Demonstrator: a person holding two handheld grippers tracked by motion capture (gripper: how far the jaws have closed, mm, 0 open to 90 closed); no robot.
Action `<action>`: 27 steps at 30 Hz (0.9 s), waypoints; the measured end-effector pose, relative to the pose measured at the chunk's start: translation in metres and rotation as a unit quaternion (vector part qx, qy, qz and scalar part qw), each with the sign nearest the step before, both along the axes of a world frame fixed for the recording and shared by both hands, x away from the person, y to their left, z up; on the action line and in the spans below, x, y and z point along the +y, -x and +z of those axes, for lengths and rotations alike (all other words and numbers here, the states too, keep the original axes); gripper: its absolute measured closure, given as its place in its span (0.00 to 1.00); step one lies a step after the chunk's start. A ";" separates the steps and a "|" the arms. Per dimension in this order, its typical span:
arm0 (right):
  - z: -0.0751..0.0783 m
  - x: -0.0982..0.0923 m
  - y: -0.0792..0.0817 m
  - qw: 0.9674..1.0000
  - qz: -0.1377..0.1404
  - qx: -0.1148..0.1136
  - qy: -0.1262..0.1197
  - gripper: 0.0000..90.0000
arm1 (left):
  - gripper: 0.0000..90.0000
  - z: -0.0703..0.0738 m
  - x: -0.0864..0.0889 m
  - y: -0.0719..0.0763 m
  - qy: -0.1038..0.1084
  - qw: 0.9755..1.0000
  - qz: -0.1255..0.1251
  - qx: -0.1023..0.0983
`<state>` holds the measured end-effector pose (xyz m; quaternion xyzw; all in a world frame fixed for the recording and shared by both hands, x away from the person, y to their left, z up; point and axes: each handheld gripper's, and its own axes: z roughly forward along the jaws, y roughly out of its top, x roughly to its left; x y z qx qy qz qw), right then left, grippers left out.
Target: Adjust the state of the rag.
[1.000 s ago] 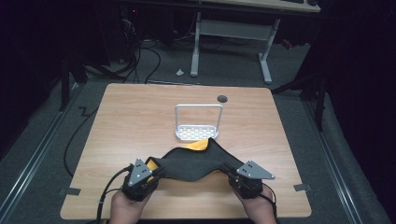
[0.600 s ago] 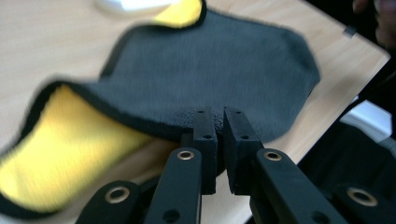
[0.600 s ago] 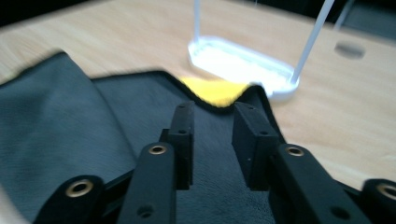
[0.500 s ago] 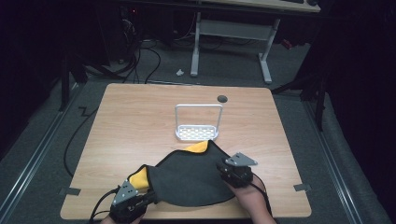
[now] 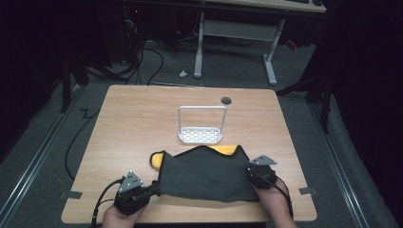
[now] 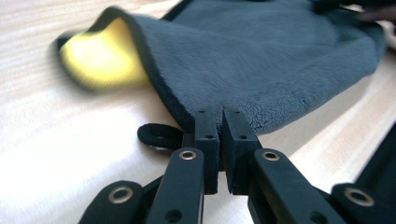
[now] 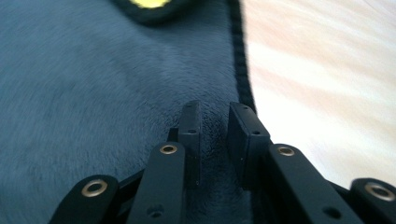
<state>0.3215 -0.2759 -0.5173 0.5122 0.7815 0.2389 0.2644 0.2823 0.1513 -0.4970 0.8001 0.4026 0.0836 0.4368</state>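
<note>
A dark grey towel (image 5: 204, 173) with a yellow underside (image 5: 223, 149) lies spread on the wooden table (image 5: 142, 114) near its front edge. My left gripper (image 5: 153, 186) is at the towel's near left corner. In the left gripper view its jaws (image 6: 221, 116) are shut on the towel's black hem, next to a small black loop (image 6: 159, 135). My right gripper (image 5: 248, 172) rests on the towel's right edge. Its jaws (image 7: 217, 112) have just been closing and stand slightly apart, with grey cloth (image 7: 93, 84) lying in the gap, not pinched.
A white wire rack (image 5: 200, 128) with a perforated base stands just behind the towel at the table's middle. A round cable hole (image 5: 226, 100) sits near the back edge. Cables trail off the front left corner.
The towel, stretched and lifted between both grippers a second ago, has come down and now lies flat. Both hands dropped toward the front edge, and the right jaws have parted on the cloth.
</note>
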 end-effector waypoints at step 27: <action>0.015 -0.002 -0.072 0.997 -0.046 -0.032 -0.044 0.87 | 0.94 0.001 0.029 0.009 0.052 0.998 -0.001 0.018</action>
